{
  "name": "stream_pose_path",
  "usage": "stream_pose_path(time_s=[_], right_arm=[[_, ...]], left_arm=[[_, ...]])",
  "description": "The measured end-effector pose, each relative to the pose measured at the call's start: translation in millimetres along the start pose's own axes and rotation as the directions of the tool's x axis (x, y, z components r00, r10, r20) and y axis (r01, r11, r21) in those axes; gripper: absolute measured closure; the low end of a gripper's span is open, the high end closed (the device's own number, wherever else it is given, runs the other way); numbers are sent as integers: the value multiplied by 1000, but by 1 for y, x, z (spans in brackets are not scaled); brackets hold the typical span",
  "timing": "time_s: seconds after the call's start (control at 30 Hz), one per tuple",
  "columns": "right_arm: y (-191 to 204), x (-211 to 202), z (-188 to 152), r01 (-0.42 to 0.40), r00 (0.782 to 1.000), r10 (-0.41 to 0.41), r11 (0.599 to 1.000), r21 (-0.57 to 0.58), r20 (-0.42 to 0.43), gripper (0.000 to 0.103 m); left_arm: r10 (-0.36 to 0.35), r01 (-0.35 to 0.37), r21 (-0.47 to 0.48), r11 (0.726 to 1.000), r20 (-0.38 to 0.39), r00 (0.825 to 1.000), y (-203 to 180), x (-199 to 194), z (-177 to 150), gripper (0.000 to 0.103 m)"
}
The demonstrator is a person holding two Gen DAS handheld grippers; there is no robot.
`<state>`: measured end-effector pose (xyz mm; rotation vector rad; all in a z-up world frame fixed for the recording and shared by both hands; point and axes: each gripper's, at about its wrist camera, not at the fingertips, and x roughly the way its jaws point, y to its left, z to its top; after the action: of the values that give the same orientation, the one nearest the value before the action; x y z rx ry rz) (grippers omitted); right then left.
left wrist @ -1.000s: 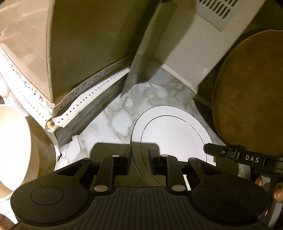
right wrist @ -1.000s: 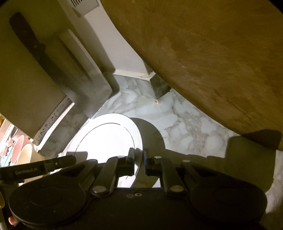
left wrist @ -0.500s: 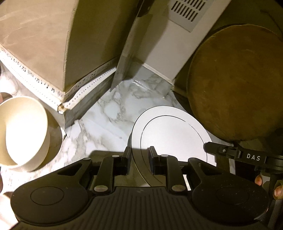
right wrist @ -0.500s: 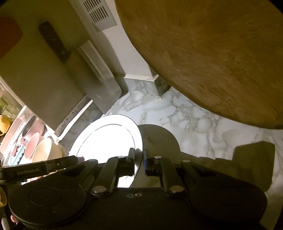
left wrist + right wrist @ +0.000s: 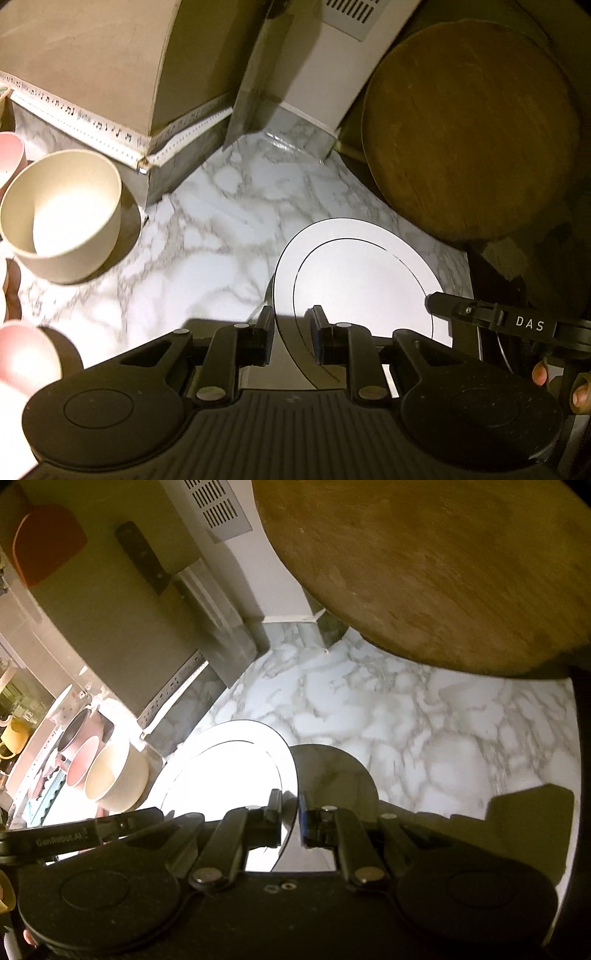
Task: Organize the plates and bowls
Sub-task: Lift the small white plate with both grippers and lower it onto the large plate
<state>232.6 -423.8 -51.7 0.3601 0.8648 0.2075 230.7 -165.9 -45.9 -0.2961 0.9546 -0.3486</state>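
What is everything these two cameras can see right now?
plate: one, white, gripped at opposite edges by both grippers above the counter
bowl: one, cream, on the counter to the left
pink bowls: at least two, pink, beyond the cream one
round board: one, brown wood, leaning at the back right
cleaver: one, dark handle, against the wall
counter: one, white marble
left gripper: one, black, shut on the plate
right gripper: one, black, shut on the plate
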Motion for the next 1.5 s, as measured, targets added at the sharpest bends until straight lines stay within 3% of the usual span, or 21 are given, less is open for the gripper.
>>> stream_pose_path(time_s=[0.47,1.5], right_arm=[[-9,-6,-49,16,999,-14,998,57,-31,96],[-21,7,-63,21,996,-12,995,102,-90,96]], left_arm=[[21,-18,38,999,-81,996,1,6,-41,83],[43,-33,66,997,-153,987,0,14,-47,83]])
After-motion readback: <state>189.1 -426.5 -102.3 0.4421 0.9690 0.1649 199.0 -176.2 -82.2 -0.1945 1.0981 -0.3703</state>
